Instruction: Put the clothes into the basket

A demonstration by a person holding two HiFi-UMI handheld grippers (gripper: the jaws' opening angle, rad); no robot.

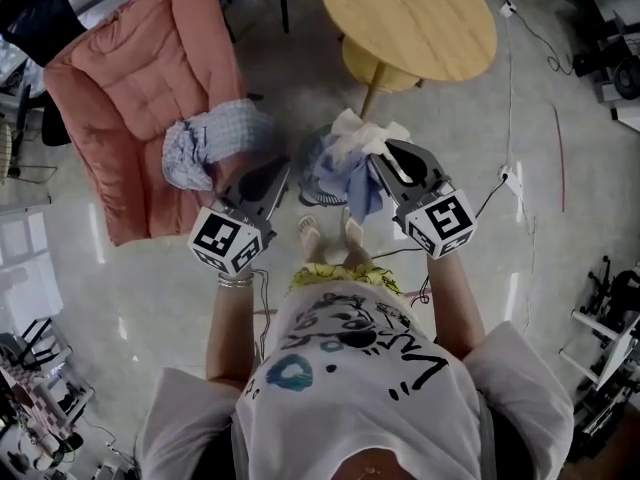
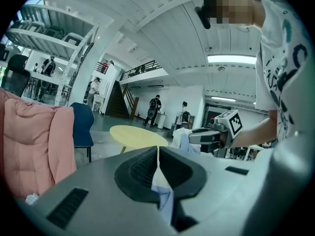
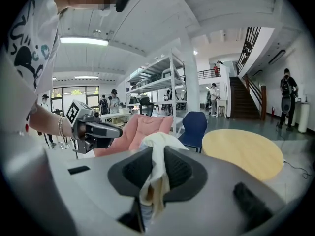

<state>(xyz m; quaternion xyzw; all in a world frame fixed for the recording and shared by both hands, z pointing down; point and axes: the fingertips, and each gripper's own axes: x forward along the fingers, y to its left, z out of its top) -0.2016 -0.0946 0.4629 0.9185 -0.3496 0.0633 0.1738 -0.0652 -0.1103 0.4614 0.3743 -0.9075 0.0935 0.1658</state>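
Note:
My left gripper [image 1: 272,173] is shut on a thin fold of pale blue-and-white cloth [image 2: 161,183]. In the head view this looks like an edge of the checked garment [image 1: 212,140] that lies bunched against the pink armchair. My right gripper [image 1: 387,160] is shut on a cream cloth [image 3: 155,173], and a bundle of cream and blue clothes [image 1: 352,153] hangs from it. That bundle is over the grey slatted basket [image 1: 311,164] on the floor and hides most of it. Each gripper shows in the other's view: right gripper [image 2: 209,136], left gripper [image 3: 98,132].
A pink padded armchair [image 1: 140,78] stands at the left, a round yellow table [image 1: 410,18] behind the basket, a dark blue chair [image 3: 196,127] further back. The person's feet [image 1: 327,234] are just before the basket. Cables [image 1: 520,183] trail on the floor at right.

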